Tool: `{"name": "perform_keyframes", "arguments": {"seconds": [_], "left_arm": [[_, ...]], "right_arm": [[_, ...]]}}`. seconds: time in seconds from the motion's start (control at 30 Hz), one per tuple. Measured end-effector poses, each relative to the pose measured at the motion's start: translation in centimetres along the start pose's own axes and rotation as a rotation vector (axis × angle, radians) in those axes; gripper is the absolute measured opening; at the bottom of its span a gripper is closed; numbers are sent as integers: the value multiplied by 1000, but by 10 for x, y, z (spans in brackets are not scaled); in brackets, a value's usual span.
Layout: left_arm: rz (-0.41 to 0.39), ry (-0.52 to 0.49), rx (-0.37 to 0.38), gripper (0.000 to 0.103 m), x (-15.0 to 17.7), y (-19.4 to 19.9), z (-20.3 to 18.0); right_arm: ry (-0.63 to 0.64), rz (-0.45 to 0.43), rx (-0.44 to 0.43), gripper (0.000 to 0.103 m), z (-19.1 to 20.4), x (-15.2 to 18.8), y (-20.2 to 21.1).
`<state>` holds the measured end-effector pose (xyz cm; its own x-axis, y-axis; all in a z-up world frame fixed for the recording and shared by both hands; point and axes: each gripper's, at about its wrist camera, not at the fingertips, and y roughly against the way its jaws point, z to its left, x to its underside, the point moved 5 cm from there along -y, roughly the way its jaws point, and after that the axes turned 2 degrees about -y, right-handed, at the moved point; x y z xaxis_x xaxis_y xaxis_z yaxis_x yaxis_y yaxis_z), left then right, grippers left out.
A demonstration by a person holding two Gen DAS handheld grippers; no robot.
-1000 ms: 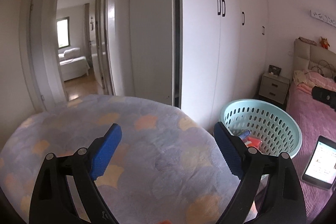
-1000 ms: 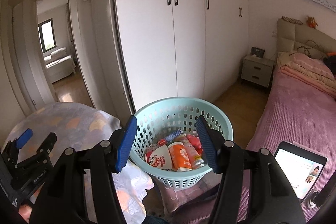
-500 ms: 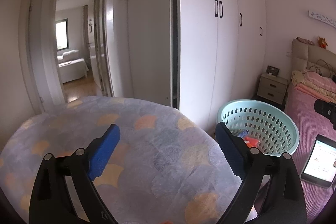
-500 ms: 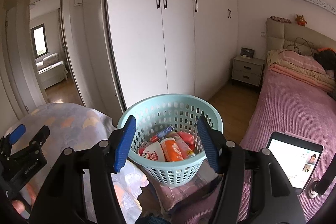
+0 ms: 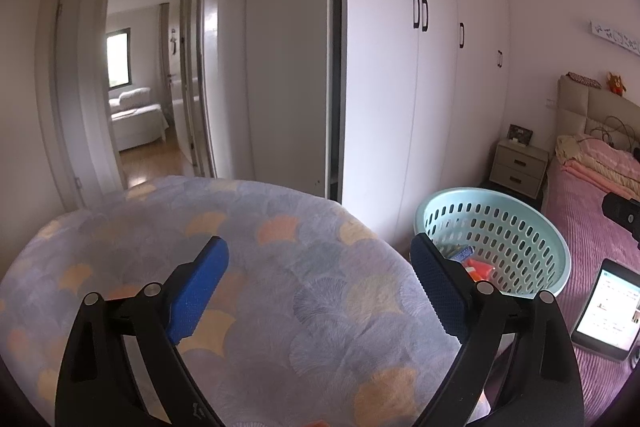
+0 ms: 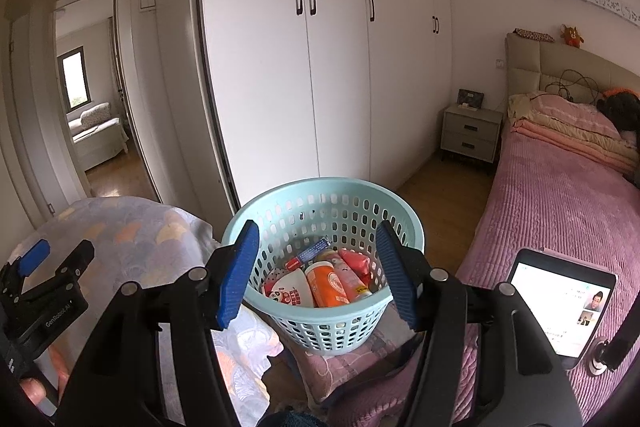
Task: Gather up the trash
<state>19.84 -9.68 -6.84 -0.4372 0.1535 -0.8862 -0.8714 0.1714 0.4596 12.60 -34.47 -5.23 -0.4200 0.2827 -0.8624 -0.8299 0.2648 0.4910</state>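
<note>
A light teal perforated basket [image 6: 320, 323] stands on a pink cushion and holds several pieces of trash: an orange bottle [image 6: 326, 285], a white packet with a panda face [image 6: 290, 291], a red wrapper [image 6: 354, 261] and a blue and red tube [image 6: 310, 251]. My right gripper [image 6: 316, 275] is open and empty, held just in front of and above the basket. My left gripper [image 5: 316, 283] is open and empty over a round table with a lilac shell-pattern cloth [image 5: 240, 267]. The basket shows at the right in the left wrist view [image 5: 496, 243]. The left gripper shows at the far left of the right wrist view [image 6: 44, 267].
White wardrobe doors [image 6: 320, 67] stand behind the basket. A bed with a pink cover [image 6: 560, 195] is on the right, with a lit tablet [image 6: 560, 303] on it. A bedside cabinet [image 6: 470, 139] stands by the headboard. An open doorway [image 5: 136, 99] is at the left.
Both grippers have drawn back and risen a little, so the basket sits lower and further off in both views. Both stay open and empty.
</note>
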Motion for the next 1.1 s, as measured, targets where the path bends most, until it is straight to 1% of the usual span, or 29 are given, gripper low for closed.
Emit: {"name": "perform_keyframes", "arguments": {"seconds": [1.1], "left_arm": [[4,2,2,90,2,1,0]], "right_arm": [[7,6,-5,59,5,1,-1]]}}
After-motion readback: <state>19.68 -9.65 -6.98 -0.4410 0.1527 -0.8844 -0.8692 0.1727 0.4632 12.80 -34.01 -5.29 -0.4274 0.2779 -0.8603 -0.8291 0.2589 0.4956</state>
